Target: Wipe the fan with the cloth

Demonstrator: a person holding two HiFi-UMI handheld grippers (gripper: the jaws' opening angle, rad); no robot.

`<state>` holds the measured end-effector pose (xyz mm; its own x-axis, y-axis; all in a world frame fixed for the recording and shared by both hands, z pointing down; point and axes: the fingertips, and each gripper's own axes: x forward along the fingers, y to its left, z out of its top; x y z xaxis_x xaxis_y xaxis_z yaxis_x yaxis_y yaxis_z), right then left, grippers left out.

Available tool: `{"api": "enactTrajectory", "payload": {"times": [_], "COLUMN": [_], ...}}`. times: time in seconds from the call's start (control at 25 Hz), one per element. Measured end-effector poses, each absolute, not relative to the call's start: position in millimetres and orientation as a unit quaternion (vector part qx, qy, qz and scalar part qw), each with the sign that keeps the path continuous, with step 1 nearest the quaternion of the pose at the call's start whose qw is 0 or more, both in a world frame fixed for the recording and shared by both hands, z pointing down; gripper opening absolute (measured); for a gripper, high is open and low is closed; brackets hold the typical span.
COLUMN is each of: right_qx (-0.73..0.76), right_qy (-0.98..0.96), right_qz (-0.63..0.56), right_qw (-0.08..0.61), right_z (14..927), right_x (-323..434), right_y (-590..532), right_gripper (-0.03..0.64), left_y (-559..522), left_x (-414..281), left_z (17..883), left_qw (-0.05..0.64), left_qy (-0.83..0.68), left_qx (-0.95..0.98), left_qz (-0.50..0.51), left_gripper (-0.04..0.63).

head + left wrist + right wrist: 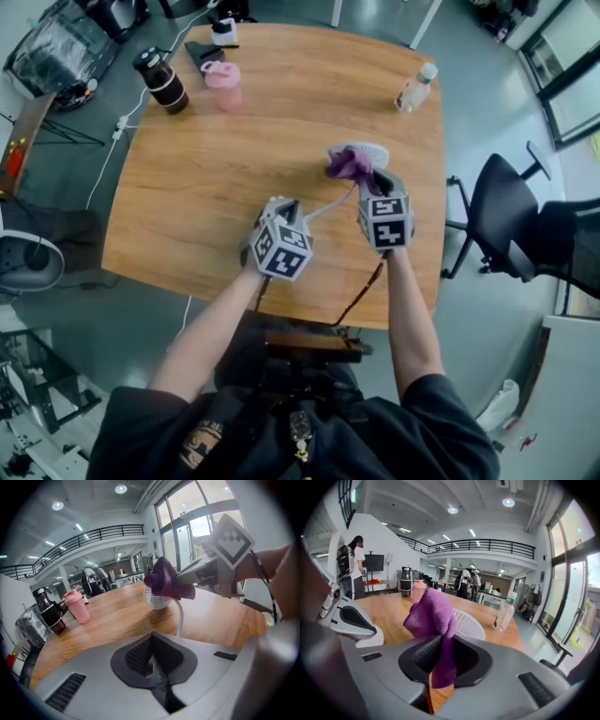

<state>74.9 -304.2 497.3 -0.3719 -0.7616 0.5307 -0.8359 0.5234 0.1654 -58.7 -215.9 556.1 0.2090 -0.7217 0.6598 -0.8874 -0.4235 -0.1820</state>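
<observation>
Now, my right gripper (440,656) is clamped on the cloth (433,620), bunched at the fan (468,625) head above the surface (216,187); my left gripper (152,660) is closed beside its stem; pressing hard could tip the light fan, or drag the cloth loose.

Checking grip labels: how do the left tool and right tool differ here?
The right tool is shut on the purple cloth; the left tool is shut on nothing visible. The right tool is at the fan head; the left tool sits by the fan's white stem. Both angle down over the wooden table.
</observation>
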Motion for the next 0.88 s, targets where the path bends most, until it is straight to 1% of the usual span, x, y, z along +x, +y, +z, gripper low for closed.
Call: {"api": "enactTrajectory", "payload": {"times": [0.24,0.32,0.44,0.6,0.88], "right_qx": [0.434,0.428,0.439,0.474,0.529], "right_qy": [-0.834,-0.838,-0.844,-0.834,-0.808], "right_qz": [0.043,0.034,0.017,0.015,0.051], "right_qw": [0.339,0.336,0.308,0.284,0.256], "right_z": [513.7,506.8,478.9,456.1,456.2], "right_x": [28.7,18.3,12.8,38.5,110.4], "right_y": [-304.2,-304.8,-310.5,-325.4,-342.2], "right_gripper": [0.074,0.074,0.075,0.075,0.075], "left_y": [-217.2,-216.6,-216.7,-216.6,-216.8], "left_x": [-58.4,-58.1,-58.7,-59.3,-56.2], "left_z": [557.7,557.5,555.9,557.3,556.1], "left_qw": [0.121,0.121,0.119,0.117,0.11], "left_qy": [-0.521,-0.521,-0.52,-0.52,-0.525], "left_qx": [0.771,0.771,0.772,0.77,0.764], "left_qz": [0.347,0.347,0.347,0.35,0.359], "left_gripper": [0.005,0.005,0.005,0.005,0.005]}}
